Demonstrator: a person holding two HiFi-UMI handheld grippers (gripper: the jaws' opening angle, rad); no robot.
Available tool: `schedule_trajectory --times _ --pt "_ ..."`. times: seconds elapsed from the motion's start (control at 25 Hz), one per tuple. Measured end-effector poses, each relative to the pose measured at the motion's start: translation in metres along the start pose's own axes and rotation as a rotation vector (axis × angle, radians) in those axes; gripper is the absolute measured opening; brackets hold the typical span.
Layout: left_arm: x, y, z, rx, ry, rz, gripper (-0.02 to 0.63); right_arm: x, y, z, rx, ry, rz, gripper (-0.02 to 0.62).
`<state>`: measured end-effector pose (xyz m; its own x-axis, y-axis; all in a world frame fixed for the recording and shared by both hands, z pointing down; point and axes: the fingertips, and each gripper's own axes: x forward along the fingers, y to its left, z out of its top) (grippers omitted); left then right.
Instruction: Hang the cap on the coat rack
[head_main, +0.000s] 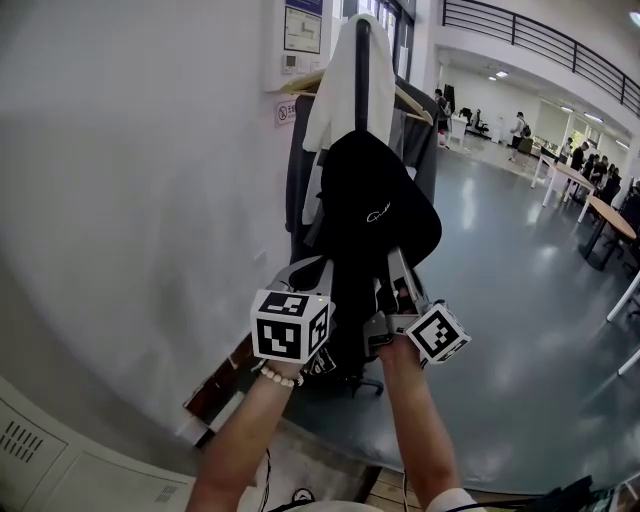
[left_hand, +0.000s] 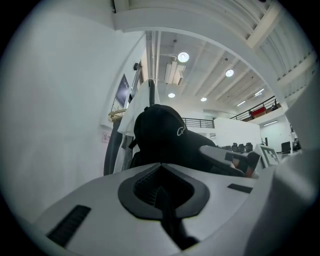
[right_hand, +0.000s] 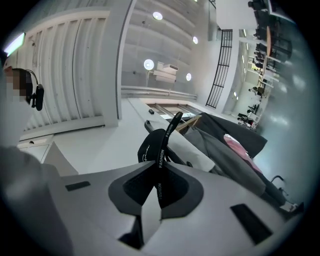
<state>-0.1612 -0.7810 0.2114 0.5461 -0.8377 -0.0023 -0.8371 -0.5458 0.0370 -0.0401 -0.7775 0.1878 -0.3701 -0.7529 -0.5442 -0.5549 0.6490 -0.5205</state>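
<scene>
Wall (head_main: 130, 200) ahead; both grippers (head_main: 308, 264) (head_main: 393, 256) up w/ cap (head_main: 375, 200)

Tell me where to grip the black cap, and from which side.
The rear strap, from below: a thin flat band that sits edge-on between shut fingers, as the right gripper holds it. The crown of the cap is bulky and soft; keep it free for the coat rack.
</scene>
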Motion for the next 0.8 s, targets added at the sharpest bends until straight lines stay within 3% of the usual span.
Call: schedule_trajectory --times 0.36,0.56,0.8 --pt "-0.009 -0.008 -0.025 -0.028 0.026 -0.009 0.005 -0.025 -0.015 -0.026 -0.016 0.039 -0.048 0.031" --pt "-0.017 -0.013 -0.039 -0.048 0.024 -0.005 0.005 -0.034 -0.021 -0.045 -0.103 0.154 -0.110 0.049" --pt "-0.033 -0.013 -0.058 -0.103 0.026 -0.002 0.003 -0.054 -0.031 -0.066 -0.128 0.228 -0.151 0.049"
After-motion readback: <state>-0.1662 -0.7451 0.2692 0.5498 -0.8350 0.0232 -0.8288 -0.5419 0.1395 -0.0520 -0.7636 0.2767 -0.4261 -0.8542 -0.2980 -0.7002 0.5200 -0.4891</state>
